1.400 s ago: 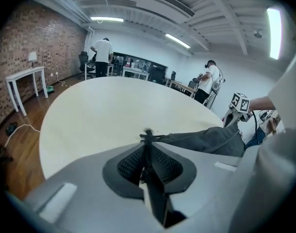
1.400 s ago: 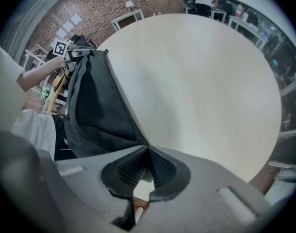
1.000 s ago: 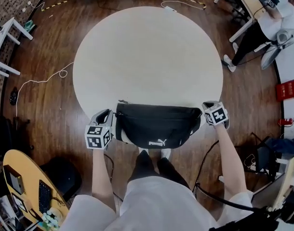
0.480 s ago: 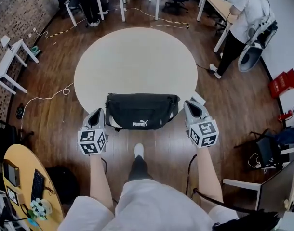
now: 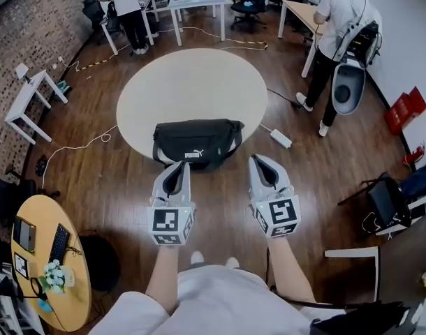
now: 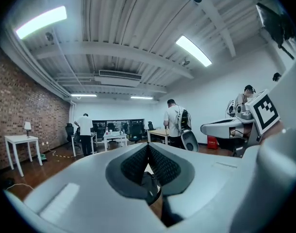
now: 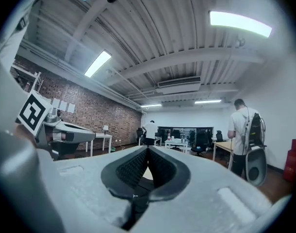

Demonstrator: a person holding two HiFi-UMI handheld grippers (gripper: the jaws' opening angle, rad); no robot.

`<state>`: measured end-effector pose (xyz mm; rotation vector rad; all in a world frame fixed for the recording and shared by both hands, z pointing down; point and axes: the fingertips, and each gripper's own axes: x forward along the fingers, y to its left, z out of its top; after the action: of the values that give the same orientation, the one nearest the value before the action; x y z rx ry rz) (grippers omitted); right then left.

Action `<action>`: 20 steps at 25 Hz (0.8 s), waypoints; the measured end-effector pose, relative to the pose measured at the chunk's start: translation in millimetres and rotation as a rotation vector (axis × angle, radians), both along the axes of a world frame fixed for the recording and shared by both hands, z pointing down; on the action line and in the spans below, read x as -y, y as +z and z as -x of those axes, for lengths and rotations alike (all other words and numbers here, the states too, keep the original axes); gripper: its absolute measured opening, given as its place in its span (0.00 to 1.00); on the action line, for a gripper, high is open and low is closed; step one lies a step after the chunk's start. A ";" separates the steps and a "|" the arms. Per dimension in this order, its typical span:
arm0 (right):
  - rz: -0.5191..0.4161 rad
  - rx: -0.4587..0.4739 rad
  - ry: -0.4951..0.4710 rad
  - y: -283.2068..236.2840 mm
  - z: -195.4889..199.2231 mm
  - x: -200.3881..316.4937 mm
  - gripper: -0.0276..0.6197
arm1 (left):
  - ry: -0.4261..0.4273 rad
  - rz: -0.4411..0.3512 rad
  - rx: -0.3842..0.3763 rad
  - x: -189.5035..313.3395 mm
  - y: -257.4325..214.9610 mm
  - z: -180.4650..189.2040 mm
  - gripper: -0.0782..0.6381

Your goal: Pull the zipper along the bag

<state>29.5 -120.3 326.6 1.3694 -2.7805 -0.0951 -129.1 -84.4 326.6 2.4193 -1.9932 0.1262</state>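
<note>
The black waist bag (image 5: 197, 142) with a white logo lies on the near edge of the round beige table (image 5: 192, 82). Its zipper is too small to make out. Both grippers are held over the wooden floor, short of the bag and apart from it, pointing toward it. The left gripper (image 5: 177, 167) is shut with nothing between its jaws, and in the left gripper view (image 6: 148, 147) its pads meet. The right gripper (image 5: 262, 162) is likewise shut and empty, its pads together in the right gripper view (image 7: 148, 151).
A white power strip (image 5: 281, 138) and cable lie on the floor right of the table. A white side table (image 5: 31, 96) stands at the left and a yellow round desk (image 5: 49, 271) at the lower left. People stand at desks in the back.
Both grippers have come away from the bag's two ends and drawn back toward the person. The left jaws have shut. The bag now lies farther off in the head view.
</note>
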 end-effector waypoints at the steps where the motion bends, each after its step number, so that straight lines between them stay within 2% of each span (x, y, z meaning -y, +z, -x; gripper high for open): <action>1: 0.004 0.007 0.015 -2.6 -2.6 -9.7 0.03 | 0.000 -0.005 0.001 -8.2 -0.6 -4.1 0.13; 7: 0.036 0.054 0.061 -4.5 6.4 -55.2 0.03 | -0.010 -0.021 -0.024 -47.7 2.4 -2.8 0.13; 13: 0.011 0.052 0.040 -12.9 40.6 -75.4 0.03 | -0.061 -0.063 0.005 -65.5 -6.4 33.2 0.13; 20: 0.006 0.038 0.038 -9.1 80.2 -79.3 0.03 | -0.083 -0.075 0.021 -68.1 -3.9 77.9 0.13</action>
<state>-50.7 -41.0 317.4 1.4366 -2.7814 -0.0597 -206.9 -16.3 322.7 2.3830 -2.1412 0.0786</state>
